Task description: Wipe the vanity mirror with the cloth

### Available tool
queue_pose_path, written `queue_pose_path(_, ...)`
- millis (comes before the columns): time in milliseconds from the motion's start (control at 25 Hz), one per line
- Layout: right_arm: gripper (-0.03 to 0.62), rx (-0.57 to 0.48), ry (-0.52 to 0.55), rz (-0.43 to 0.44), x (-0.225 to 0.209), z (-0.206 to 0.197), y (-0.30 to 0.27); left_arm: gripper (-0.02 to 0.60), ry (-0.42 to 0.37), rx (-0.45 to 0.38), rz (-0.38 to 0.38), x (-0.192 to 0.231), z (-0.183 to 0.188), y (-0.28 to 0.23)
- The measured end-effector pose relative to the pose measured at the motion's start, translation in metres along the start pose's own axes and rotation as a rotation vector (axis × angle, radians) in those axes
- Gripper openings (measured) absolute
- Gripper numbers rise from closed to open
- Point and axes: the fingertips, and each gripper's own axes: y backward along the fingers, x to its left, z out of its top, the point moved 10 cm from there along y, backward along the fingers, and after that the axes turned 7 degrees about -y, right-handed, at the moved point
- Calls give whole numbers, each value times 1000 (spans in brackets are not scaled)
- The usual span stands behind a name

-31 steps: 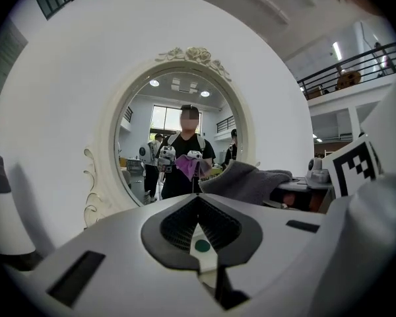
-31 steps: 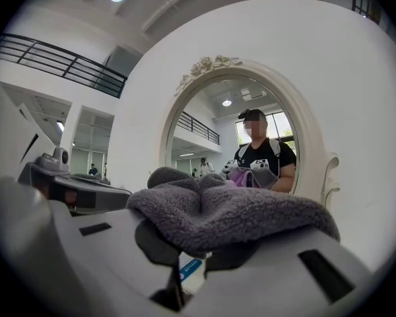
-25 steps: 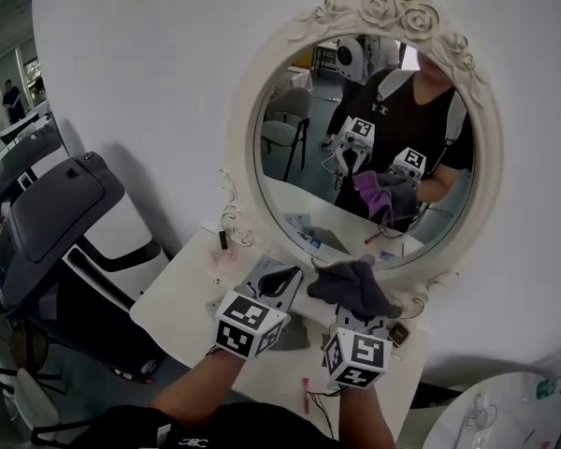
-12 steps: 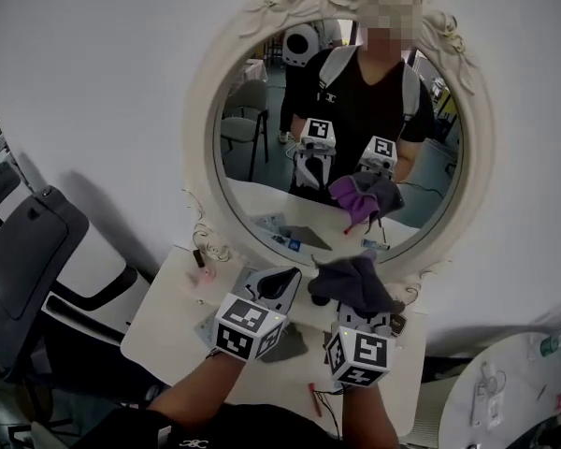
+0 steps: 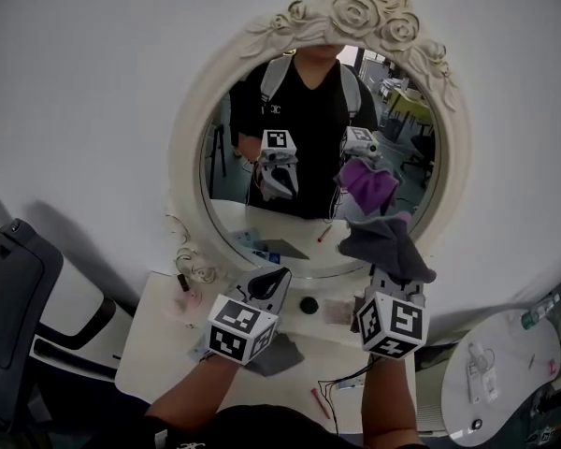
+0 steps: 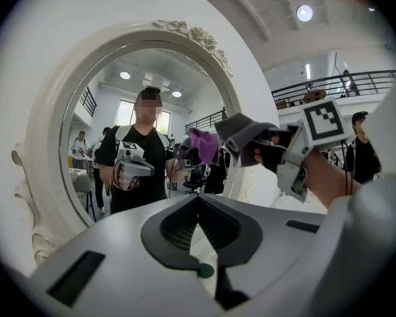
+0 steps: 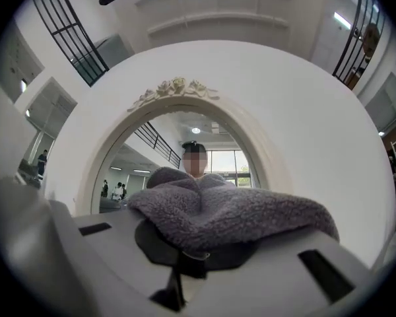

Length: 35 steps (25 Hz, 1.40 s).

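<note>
The fingers (image 7: 112, 256) of the right gripper (image 5: 385, 277) are closed tight on a grey fleece cloth (image 7: 231, 211). They pinch it low, so most of it bunches up and forward past the tips. That leaves a soft pad leading, probably so fabric rather than hard plastic meets the glass. In the left gripper view a gap shows between the cloth and its purple-tinted reflection, so I judge that it hangs just in front of the lower right of the oval vanity mirror (image 5: 304, 148), not yet pressed on.

The fingers (image 6: 112, 249) of the left gripper (image 5: 267, 286) are drawn together to a thin slit with nothing between them. It is raised low before the mirror, beside the right one but apart from it, and seems only to be kept out of the wiping path.

The mirror stands upright against the wall at the back of the white table (image 5: 154, 344), in a cream frame (image 5: 182, 171) topped with moulded roses. The carved frame stands proud of the glass, so a stroke near the edge could snag the fleece. Wiping looks about to begin.
</note>
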Motion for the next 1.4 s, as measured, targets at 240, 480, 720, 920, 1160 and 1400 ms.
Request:
queue_pose_path(240,28,-119,76,-15,-24,74,-35,0,11,-3,14,8,-3,14)
queue_pose_path(480,28,-135,58,48,-23,119,-77,0,15,-1,39,12,-4,19)
queue_pose_path(720,28,-170,72,-11,-17,123,-94,0,13,9,56,14,-5,22)
queue_pose_path(920,29,-189,127,-26,-17,121,-96,0,20,26,60,21,-9,18)
queue_pose_path(1160,28,-186,131,-64,-21,110,-93,0,30,45,42,20,-16,10)
queue_pose_path(1400,29,-83,-6,20,-44,93,-86,0,33,64,20,17,-20,3)
